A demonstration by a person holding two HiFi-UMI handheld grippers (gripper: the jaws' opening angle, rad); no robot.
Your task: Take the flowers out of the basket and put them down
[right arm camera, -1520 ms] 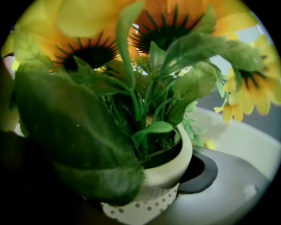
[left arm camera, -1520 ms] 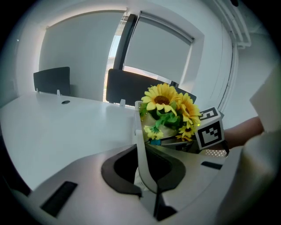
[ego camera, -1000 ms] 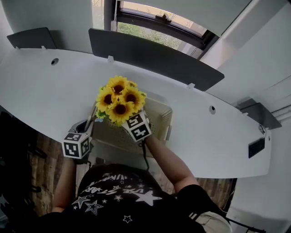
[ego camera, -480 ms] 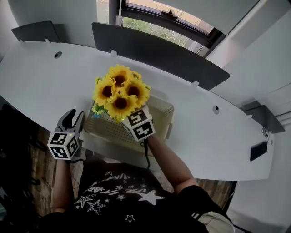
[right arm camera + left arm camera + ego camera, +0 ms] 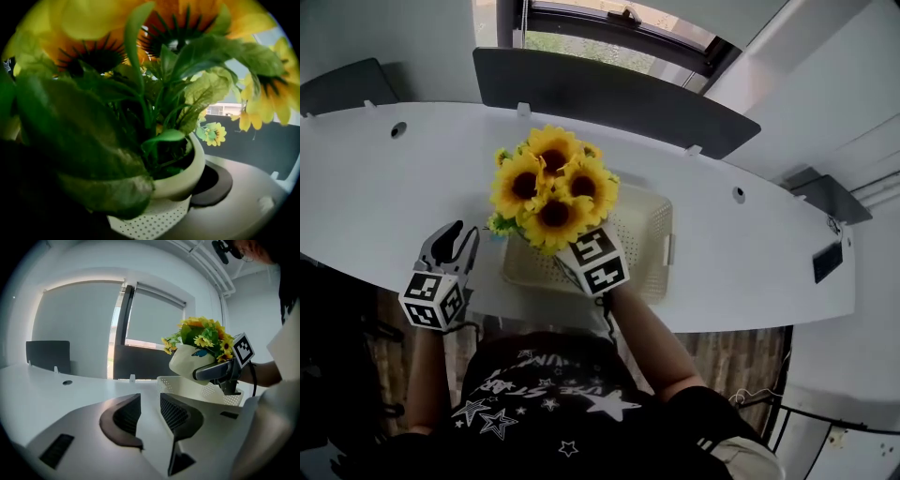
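A bunch of yellow sunflowers (image 5: 548, 187) in a cream pot (image 5: 187, 364) hangs just above the cream perforated basket (image 5: 642, 253). My right gripper (image 5: 570, 246) is shut on the pot. In the right gripper view one dark pad (image 5: 213, 185) presses on the pot's side (image 5: 180, 180), and leaves hide the other jaw. My left gripper (image 5: 450, 234) floats left of the basket, apart from it. Its jaws have just swung wide and then eased in a little. The left gripper (image 5: 150, 401) is open with nothing between its fingers.
The basket (image 5: 197, 390) sits on a long white curved table (image 5: 394, 187) near its front edge. A dark divider panel (image 5: 609, 94) stands along the far side, with a window behind. The person's torso is close to the table's near edge.
My left gripper has let go of the basket's left rim, opened and drawn away to the left. The right gripper has lifted the pot of sunflowers higher above the basket.
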